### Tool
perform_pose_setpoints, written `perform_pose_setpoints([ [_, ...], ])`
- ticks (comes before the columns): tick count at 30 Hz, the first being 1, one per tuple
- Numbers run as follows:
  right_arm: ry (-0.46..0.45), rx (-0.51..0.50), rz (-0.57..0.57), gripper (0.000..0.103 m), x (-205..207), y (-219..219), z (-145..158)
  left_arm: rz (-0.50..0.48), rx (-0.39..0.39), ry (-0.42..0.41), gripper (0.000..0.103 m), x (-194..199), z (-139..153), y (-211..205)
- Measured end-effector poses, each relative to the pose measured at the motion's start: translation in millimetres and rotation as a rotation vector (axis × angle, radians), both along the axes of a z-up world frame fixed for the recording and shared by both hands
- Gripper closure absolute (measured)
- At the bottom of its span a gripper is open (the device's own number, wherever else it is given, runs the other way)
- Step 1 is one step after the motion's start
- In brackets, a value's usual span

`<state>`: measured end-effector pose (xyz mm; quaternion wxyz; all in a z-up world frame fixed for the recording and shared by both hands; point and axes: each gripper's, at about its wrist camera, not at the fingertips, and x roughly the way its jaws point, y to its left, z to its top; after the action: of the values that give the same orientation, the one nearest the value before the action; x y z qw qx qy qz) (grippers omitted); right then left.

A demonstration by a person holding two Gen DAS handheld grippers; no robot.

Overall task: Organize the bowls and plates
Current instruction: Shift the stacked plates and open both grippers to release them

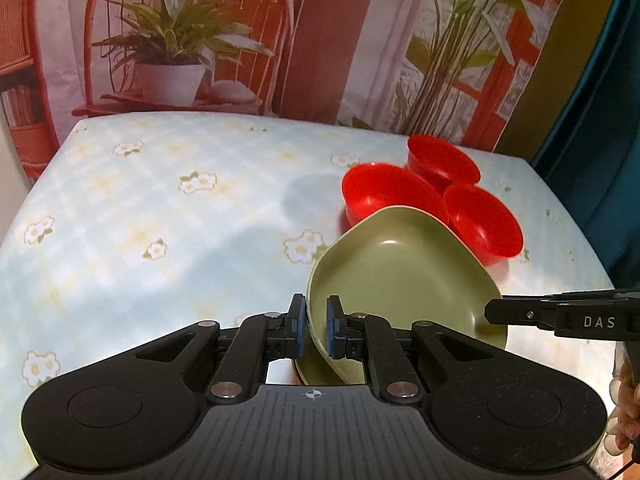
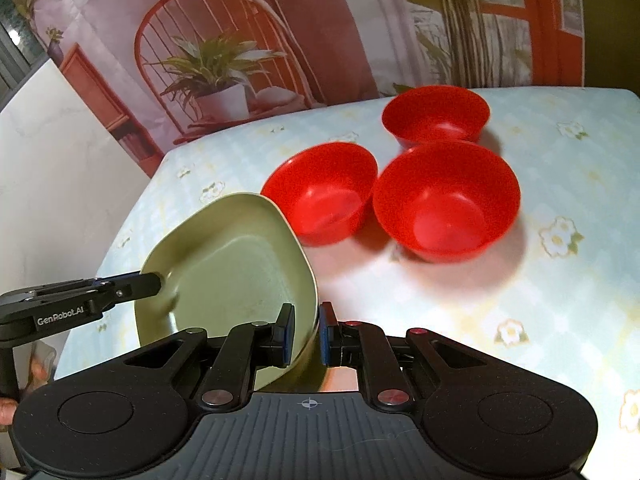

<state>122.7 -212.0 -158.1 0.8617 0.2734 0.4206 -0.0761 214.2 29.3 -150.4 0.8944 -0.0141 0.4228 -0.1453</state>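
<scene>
Plate first: olive-green rounded-square melamine plate (image 1: 400,276) tilted up off the surface (image 1: 160,220), which wears a pale blue checked cloth with daisies. My left hand-held gripper (image 1: 316,330) has its blue pads nearly closed on the plate's rim at its 7 o'clock edge, one pad inside the rim, one outside. My right hand-held gripper (image 2: 306,334) does the same on the opposite edge, pads narrowly parted with the rim (image 2: 310,308) between them; from the right wrist view I see the pad on the inner face pressed close, but cannot tell whether the outer one touches. In the left wrist view the right hand-held gripper's finger (image 1: 520,314) comes in from 3 o'clock to the plate edge. In the right wrist view the left hand-held gripper's finger (image 2: 132,286) comes in from 9 o'clock.

Under the plate's near edge something darker shows, too hidden to name.

Three glossy red plastic bowls sit upright in a cluster beyond the plate at about 1 o'clock: nearest-left red bowl (image 2: 320,192), nearest-right red bowl (image 2: 446,200), far red bowl (image 2: 436,114). Near pair is just beside each other; far one is just behind them. Plate's far edge overlaps the left bowl in view; contact unclear.

Printed backdrop (image 1: 200,40) with chair and potted plant hangs at 12 o'clock behind the surface.
</scene>
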Motion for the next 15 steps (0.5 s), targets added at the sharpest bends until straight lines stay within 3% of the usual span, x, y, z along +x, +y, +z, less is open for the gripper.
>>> perform_pose_setpoints([
  [15, -0.001, -0.076, 0.018, 0.091, -16, 24, -16, 0.004, 0.054, -0.017, 0.092, -9, -13, -5],
])
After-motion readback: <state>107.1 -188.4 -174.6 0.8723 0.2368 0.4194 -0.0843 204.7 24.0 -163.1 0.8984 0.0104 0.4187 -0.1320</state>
